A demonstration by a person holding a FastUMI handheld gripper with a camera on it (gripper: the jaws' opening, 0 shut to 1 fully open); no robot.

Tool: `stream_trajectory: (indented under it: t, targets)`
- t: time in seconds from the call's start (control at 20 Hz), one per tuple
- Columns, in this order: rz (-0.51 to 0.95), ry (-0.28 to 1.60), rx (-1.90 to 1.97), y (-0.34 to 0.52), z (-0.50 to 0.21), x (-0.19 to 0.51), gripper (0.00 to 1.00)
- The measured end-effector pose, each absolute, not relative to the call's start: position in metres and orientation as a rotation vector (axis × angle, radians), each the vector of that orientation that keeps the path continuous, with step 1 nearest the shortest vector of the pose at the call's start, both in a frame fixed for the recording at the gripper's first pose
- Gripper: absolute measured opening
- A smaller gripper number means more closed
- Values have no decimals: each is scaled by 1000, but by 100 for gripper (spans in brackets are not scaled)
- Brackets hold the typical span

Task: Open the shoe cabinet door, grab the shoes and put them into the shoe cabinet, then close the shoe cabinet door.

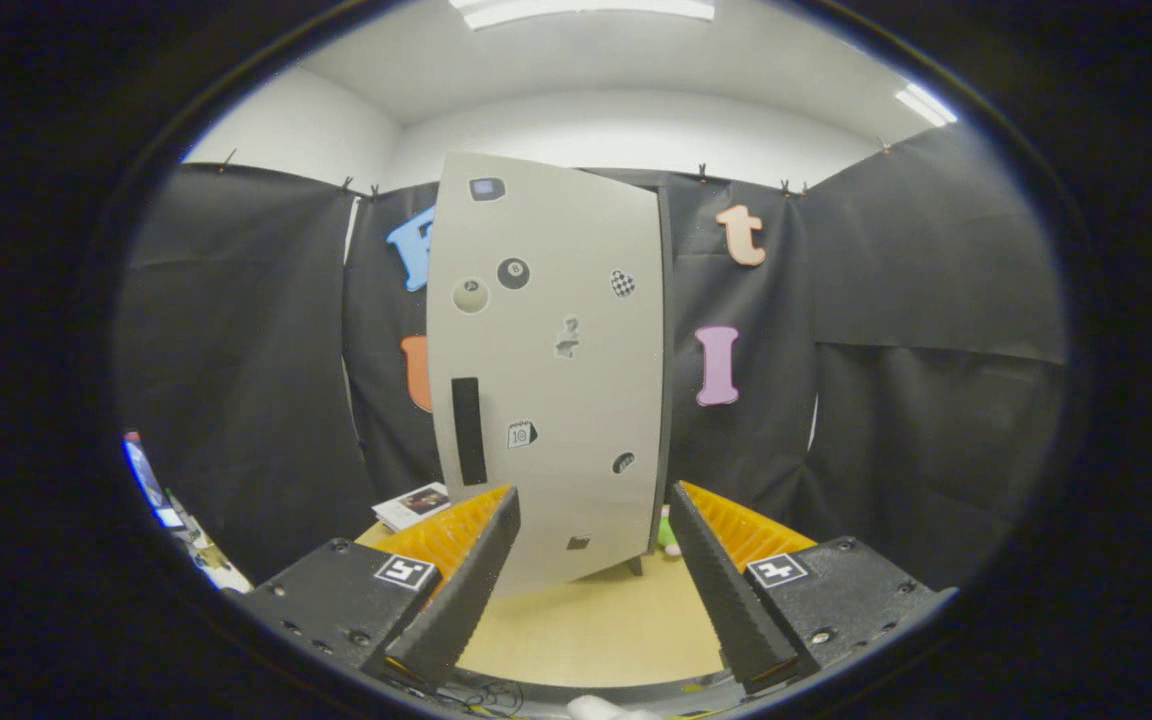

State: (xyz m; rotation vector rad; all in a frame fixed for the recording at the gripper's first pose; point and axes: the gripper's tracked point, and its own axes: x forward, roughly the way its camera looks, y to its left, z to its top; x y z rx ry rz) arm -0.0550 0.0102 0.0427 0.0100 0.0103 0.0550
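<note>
— Gripper (591, 545)?
— Spread wide at the bottom of the frame, holding nothing, bare table (596, 630) between the fingers.

— Cabinet (551, 370)?
— Standing upright at centre frame, just beyond the fingertips. Pale door shut, dotted with stickers, a dark handle (468, 430) low on its left side.

— Room around it?
— Open gaps either side of the cabinet, black cloth wall (916, 330) behind.

— Anything else?
— A booklet (414, 505) lying lower left, beside the cabinet's foot. White ceiling with light strips at top.

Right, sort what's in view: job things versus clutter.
Job: shoe cabinet, its door, door handle, gripper open, fingers apart just short of the door.
Clutter: booklet left of cabinet, stickers on door, small toy behind cabinet.
</note>
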Motion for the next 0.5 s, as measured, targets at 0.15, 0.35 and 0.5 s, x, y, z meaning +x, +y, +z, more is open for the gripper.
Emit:
stream_trajectory:
  t: [0.15, 0.35, 0.5]
  targets:
    - [35, -6, 8, 3, 44, -76, 98]
    - [16, -25, 1, -5, 50, -90, 98]
    - [6, -29, 27, -10, 51, -95, 98]
